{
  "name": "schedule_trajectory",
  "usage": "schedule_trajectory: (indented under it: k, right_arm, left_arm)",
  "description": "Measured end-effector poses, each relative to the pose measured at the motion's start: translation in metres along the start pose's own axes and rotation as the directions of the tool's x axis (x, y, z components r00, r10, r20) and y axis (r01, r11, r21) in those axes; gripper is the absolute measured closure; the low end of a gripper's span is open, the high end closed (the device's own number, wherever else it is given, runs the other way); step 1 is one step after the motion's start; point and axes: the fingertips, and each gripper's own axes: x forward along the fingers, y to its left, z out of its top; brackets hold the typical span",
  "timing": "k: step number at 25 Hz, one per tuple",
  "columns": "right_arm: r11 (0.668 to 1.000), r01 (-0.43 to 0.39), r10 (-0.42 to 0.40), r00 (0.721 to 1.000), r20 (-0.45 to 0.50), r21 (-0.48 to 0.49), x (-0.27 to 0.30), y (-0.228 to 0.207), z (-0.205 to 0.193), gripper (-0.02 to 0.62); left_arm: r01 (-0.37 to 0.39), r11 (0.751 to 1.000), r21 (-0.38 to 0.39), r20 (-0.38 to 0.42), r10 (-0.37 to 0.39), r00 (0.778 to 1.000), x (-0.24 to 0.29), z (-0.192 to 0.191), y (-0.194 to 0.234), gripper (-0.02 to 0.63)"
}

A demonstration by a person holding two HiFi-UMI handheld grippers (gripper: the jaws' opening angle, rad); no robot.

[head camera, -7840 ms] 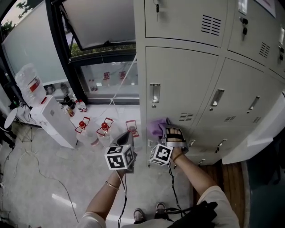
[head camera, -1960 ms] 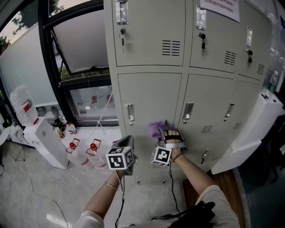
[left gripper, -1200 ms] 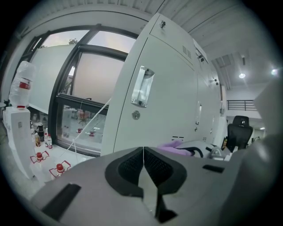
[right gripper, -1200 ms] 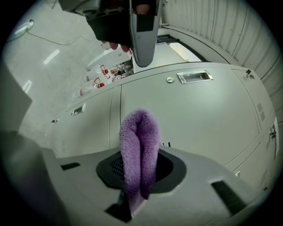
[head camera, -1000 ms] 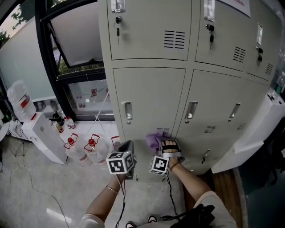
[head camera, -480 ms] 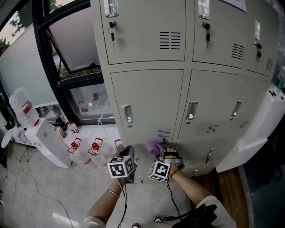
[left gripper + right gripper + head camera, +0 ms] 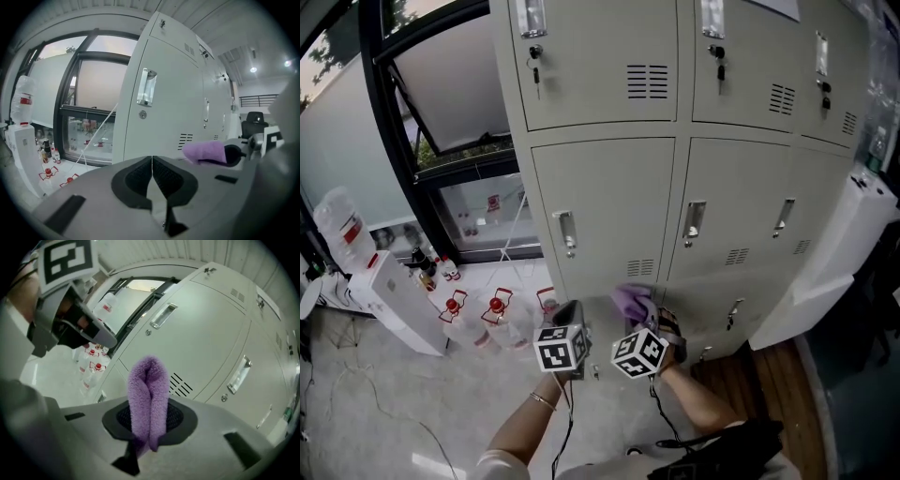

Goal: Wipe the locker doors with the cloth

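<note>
A folded purple cloth (image 7: 149,399) stands pinched between the jaws of my right gripper (image 7: 149,420), which is shut on it. In the head view the cloth (image 7: 632,302) sits low against the grey locker doors (image 7: 605,202), near the vent slots of the middle row, with the right gripper (image 7: 639,323) behind it. My left gripper (image 7: 567,323) hangs just left of it, off the lockers, jaws shut and empty (image 7: 152,174). The left gripper view shows the cloth (image 7: 206,152) to its right and a locker door (image 7: 173,93) ahead.
Water bottles in red-capped carriers (image 7: 473,319) and a white dispenser (image 7: 394,300) stand on the floor at the left, under a dark-framed window (image 7: 459,141). A white appliance (image 7: 834,253) leans at the right of the lockers. Locker handles (image 7: 565,232) and keys (image 7: 535,64) protrude.
The right gripper with the cloth has slid down the locker door from mid-door height to near its bottom edge; the left gripper has stayed beside it, shut.
</note>
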Motion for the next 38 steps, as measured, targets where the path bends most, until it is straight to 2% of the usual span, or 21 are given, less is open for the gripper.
schedule_trajectory:
  k: [6,14,18,22,24,38]
  right_arm:
    - [0.981,0.05,-0.05,0.999,-0.004,0.187,-0.03,-0.02,0.002,0.532]
    - [0.922,0.116,-0.133,0.991,0.022,0.369,-0.072,-0.051,-0.002,0.532]
    - [0.859,0.114,-0.164,0.985,0.057,0.499,-0.086,-0.062,-0.009,0.532]
    - [0.769,0.072,-0.153,0.985,0.074,0.635,-0.092,-0.068,-0.015,0.535]
    - [0.747,0.065,-0.155,0.985,0.078,0.662,-0.094,-0.07,-0.014,0.537]
    - [0.755,0.072,-0.181,0.978,0.101,0.652,-0.098,-0.074,-0.009,0.538]
  left_arm:
    - [0.028,0.999,0.043,0.063,-0.031,0.998,-0.023,0.013,-0.016,0.597]
    - [0.038,0.991,0.126,0.15,-0.057,0.987,-0.048,0.03,-0.026,0.597]
    - [0.047,0.992,0.121,0.168,-0.067,0.984,-0.054,0.035,-0.028,0.597]
    - [0.053,0.993,0.104,0.172,-0.07,0.983,-0.054,0.036,-0.028,0.597]
    - [0.054,0.993,0.1,0.17,-0.071,0.983,-0.054,0.036,-0.027,0.597]
    - [0.059,0.993,0.098,0.165,-0.075,0.984,-0.052,0.033,-0.029,0.597]
